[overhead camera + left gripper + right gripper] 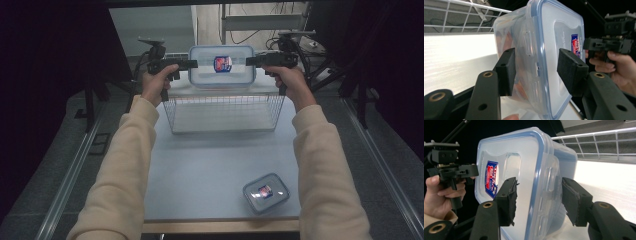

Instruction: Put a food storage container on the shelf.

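Two handheld grippers flank a large clear food container with a blue-trimmed lid at the upper centre of the high view, the left gripper at its left end and the right gripper at its right end. In the left gripper view the inner pad appears to rest against the container's wall, while the other pad stands just off the lid with a gap showing. In the right gripper view one pad lies close over the lid near the red-and-blue label, and the other stands apart from the tub's body. Neither tool looks clenched on it; both read as released, with the container's ends between the jaws.

The container sits at the far side of the white wire basket, its base seemingly on or near the basket's bright floor, tilted with the lid facing the camera. A smaller lidded container waits on the pale tabletop at lower right.

The step in hand appears to be setting the big container into the basket. Next, the jaws likely need to draw straight outward, clear of the lid's clips, without tipping it.
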### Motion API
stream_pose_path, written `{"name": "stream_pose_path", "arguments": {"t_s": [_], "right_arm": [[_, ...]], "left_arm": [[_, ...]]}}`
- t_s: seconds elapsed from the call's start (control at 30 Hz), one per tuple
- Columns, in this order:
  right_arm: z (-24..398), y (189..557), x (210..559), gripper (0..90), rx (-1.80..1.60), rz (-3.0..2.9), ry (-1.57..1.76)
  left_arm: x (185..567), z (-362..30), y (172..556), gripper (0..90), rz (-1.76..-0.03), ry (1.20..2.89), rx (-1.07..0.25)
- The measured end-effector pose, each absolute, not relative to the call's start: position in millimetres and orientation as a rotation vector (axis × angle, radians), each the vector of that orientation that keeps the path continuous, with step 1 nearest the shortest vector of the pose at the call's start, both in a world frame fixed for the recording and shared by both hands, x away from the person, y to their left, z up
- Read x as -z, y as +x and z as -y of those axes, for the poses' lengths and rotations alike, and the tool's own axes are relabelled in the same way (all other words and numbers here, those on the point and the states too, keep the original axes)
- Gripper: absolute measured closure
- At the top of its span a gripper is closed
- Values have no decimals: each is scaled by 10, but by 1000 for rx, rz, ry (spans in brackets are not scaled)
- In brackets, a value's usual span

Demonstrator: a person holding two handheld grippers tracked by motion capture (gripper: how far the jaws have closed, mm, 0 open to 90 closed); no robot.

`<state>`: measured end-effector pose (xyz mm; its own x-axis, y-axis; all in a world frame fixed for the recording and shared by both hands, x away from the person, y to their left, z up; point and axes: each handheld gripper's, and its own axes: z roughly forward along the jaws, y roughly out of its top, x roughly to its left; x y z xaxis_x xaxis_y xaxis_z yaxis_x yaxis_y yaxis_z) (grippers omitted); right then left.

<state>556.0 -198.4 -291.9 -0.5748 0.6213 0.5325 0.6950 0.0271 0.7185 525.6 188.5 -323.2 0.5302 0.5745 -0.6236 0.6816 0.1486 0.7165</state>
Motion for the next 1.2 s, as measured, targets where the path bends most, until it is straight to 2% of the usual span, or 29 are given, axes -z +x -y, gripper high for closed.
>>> {"name": "stream_pose_path", "arguments": {"t_s": [0.33, 0.43, 0.7, 0.8, 1.0, 1.13, 1.2], "right_arm": [[1913, 5601, 3050, 395, 1613, 2132, -1615], [1883, 5557, 3036, 335, 1639, 2145, -1624], [1929, 5273, 2881, 359, 1731, 2309, -1535], [1988, 5136, 2903, 401, 1730, 2371, -1494], [2030, 4866, 3012, 716, 1689, 2506, -1339], [1917, 4780, 3117, 844, 1651, 2557, -1236], [1854, 4785, 3174, 876, 1637, 2564, -1211]], "left_arm": [[3314, -1853, 5321, 460, -1158, 1543, 96], [3302, -1851, 5289, 451, -1147, 1558, 75], [3197, -1853, 5060, 392, -1079, 1654, -63], [3201, -1868, 4903, 370, -1047, 1645, -61], [3228, -1903, 4613, 356, -1003, 1636, -78], [3265, -1878, 4496, 351, -982, 1643, -67], [3283, -1866, 4458, 350, -974, 1637, -61]]}}
